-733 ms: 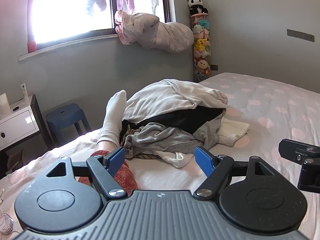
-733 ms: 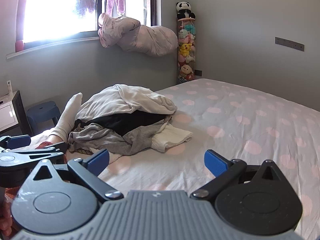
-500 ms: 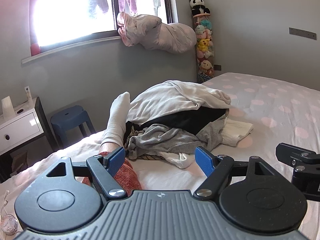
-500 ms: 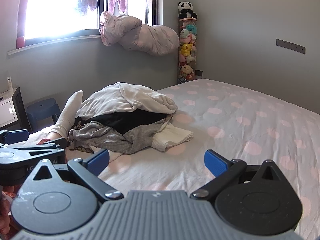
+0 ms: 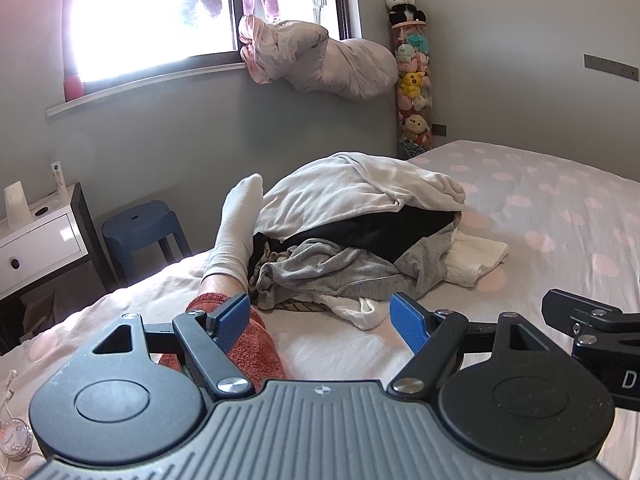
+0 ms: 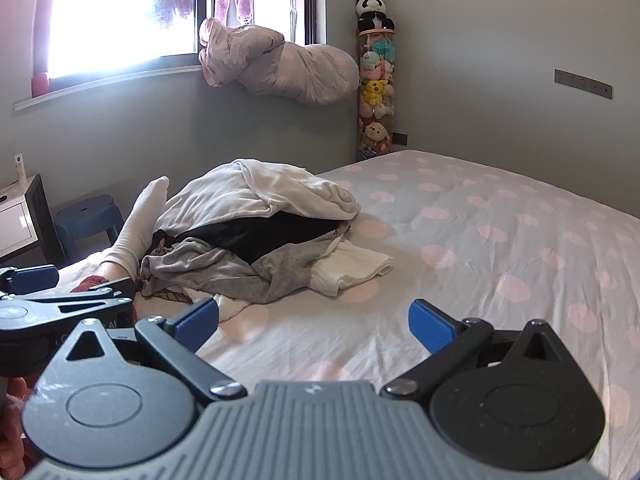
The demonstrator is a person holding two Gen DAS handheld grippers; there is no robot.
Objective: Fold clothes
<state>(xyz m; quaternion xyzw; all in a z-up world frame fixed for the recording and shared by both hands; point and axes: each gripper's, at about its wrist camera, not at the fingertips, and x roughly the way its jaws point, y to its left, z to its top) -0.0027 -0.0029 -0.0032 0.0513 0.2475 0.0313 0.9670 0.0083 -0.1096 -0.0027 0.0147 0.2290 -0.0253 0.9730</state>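
Clothes (image 5: 360, 236) are lying heaped on the bed (image 5: 560, 216), beside a socked foot (image 5: 236, 232). Left gripper (image 5: 320, 318) and right gripper (image 6: 314, 320) are hovering wide apart, empty. Best to be taking the top white garment (image 6: 260, 196) alone, pinching one edge.

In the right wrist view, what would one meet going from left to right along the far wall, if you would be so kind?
White nightstand → blue stool → bundled pink bedding on the sill → tube of plush toys → wall socket strip.
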